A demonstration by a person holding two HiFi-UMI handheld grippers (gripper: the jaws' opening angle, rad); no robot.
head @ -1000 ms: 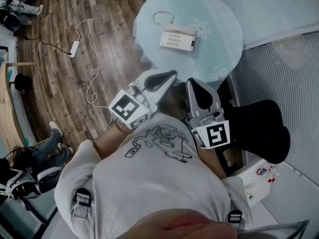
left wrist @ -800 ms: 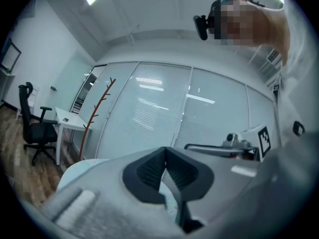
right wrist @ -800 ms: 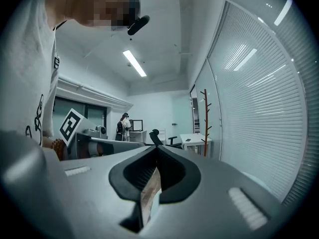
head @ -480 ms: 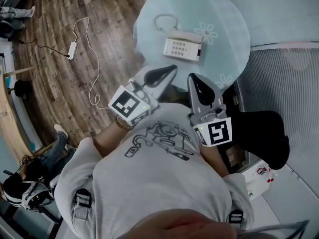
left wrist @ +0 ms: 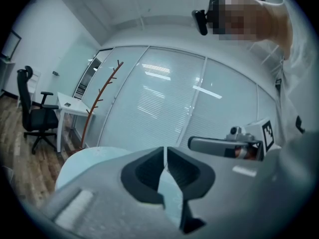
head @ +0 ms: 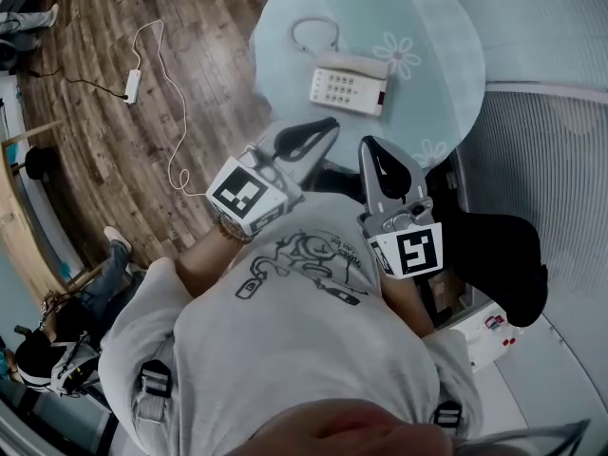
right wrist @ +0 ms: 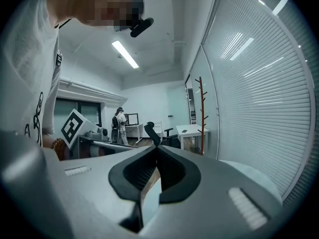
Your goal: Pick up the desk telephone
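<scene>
Pale blue-green cloth printed with white flowers covers the round table, seen from the head view steeply above. Near the table's middle lies the desk telephone, cream-white, flat on the cloth, keypad up and its handset resting in the cradle along the far side. The telephone cord curls in a loop towards the table's far left edge. Both hand-held grippers are level in front of the person's chest, at the table's near edge, pointing towards the telephone and well apart from it. The left gripper is at the near left edge. In the left gripper view its jaws are only starting to open, the tips all but meeting, with nothing between them. The right gripper is just beside it to the right. In the right gripper view its jaws are pressed together on nothing. Each gripper carries a marker cube, the left one and the right one, close to the person's grey printed shirt. Wooden floor lies to the left of the table, with a white power strip and its trailing cable on it. Glass walling with slatted blinds bounds the scene on the right. Both gripper views show a brown coat stand against that glazing. The left gripper view also shows a black office chair beside a white desk.
</scene>
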